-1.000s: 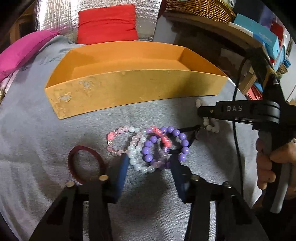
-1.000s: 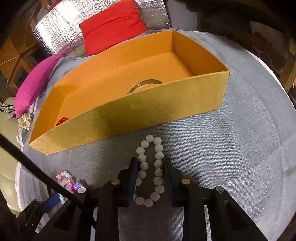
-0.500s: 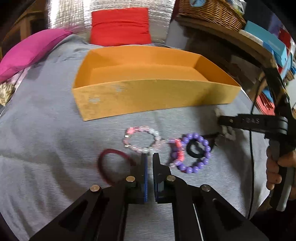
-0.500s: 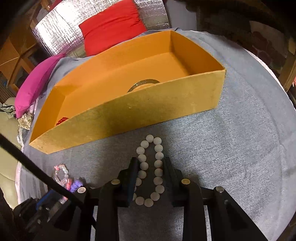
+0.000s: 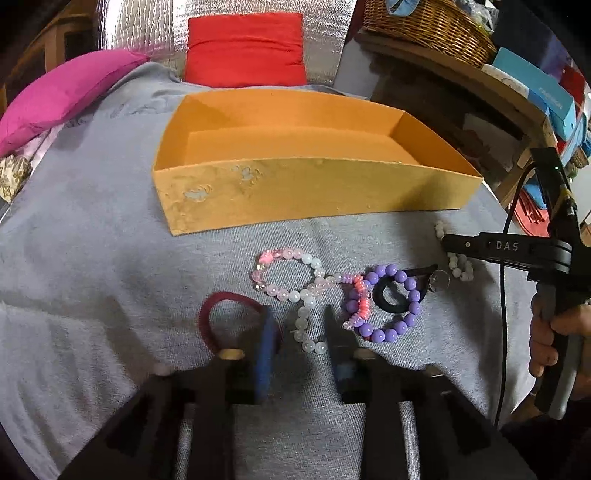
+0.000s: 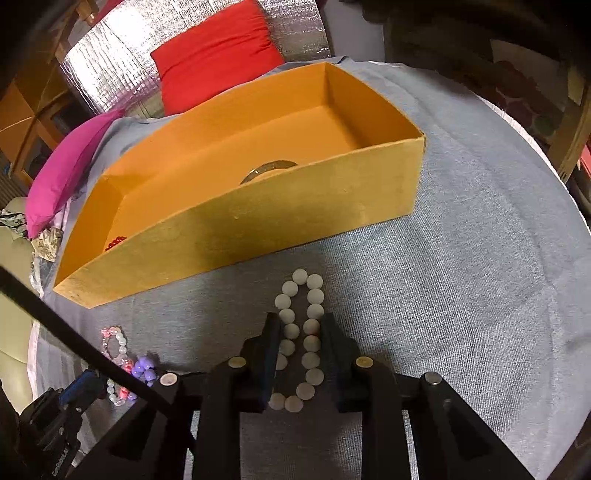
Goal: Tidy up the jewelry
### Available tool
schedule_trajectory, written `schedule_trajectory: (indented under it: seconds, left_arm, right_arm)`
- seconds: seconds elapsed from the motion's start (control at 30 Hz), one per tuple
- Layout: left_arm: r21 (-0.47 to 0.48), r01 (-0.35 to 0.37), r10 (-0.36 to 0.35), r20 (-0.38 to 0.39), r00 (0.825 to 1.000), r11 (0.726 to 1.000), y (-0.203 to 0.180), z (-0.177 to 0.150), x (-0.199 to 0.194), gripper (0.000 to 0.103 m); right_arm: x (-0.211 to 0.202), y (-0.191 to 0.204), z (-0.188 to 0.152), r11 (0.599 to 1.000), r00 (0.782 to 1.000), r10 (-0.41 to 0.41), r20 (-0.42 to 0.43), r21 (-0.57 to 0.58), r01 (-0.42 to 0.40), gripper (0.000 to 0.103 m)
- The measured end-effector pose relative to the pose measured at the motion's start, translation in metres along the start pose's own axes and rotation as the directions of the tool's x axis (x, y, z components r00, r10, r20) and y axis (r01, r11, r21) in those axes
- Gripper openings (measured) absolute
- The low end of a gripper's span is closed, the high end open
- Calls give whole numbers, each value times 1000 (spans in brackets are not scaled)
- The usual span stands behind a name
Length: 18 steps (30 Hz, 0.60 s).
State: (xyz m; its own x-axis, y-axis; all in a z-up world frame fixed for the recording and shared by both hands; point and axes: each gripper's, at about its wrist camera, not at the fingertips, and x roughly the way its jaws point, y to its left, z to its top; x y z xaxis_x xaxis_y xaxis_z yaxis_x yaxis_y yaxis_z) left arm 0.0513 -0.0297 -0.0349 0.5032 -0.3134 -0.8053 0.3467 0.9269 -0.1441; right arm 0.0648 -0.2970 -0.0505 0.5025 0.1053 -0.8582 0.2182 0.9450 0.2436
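Note:
An orange box [image 5: 303, 192] stands on the grey cloth; it also shows in the right wrist view [image 6: 280, 218], holding a metal bangle [image 6: 269, 170] and red beads [image 6: 115, 242]. My left gripper [image 5: 301, 325] is open, its jaws astride the tail of a white bead bracelet [image 5: 308, 325]. Beside it lie a pink bead bracelet [image 5: 284, 273], a purple bead bracelet [image 5: 391, 306], a black ring [image 5: 388, 295] and a dark red hair tie [image 5: 221, 314]. My right gripper [image 6: 301, 328] is partly closed around a white bead bracelet [image 6: 301, 332], its pads touching the beads.
Pink cushion [image 5: 62, 92] and red cushion [image 5: 243, 48] lie behind the box. A wicker basket [image 5: 428, 26] and boxes sit on a shelf at right. The right gripper's handle and cable [image 5: 517, 251] cross the left view's right side.
My left gripper shut and drew back from the bead pile, then opened again around the white beads' tail. The bracelets have spread apart. The right gripper has stayed around its bracelet.

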Motion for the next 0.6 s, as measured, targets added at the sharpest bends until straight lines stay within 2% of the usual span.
schedule_trajectory:
  seconds: [0.17, 0.33, 0.37, 0.43, 0.6]
  left_arm:
    - [12, 6, -6, -26, 1000, 1000, -9, -4, 5, 47]
    - [63, -24, 27, -52, 998, 998, -17, -10, 12, 47]
    - [67, -30, 33, -45, 998, 997, -18, -10, 12, 45]
    - [89, -28, 31, -34, 999, 996, -21, -11, 10, 12]
    - [114, -34, 36, -16, 999, 993, -26, -13, 4, 11]
  right_arm:
    - [2, 0, 2, 1000, 1000, 8, -3, 11, -8, 24]
    - [2, -2, 2, 1000, 1000, 14, -2, 10, -14, 25]
    - [2, -2, 2, 1000, 1000, 14, -1, 9, -14, 25]
    - [1, -2, 2, 1000, 1000, 17, -1, 8, -17, 25]
    - [-2, -2, 0, 1000, 1000, 22, 4, 6, -22, 24]
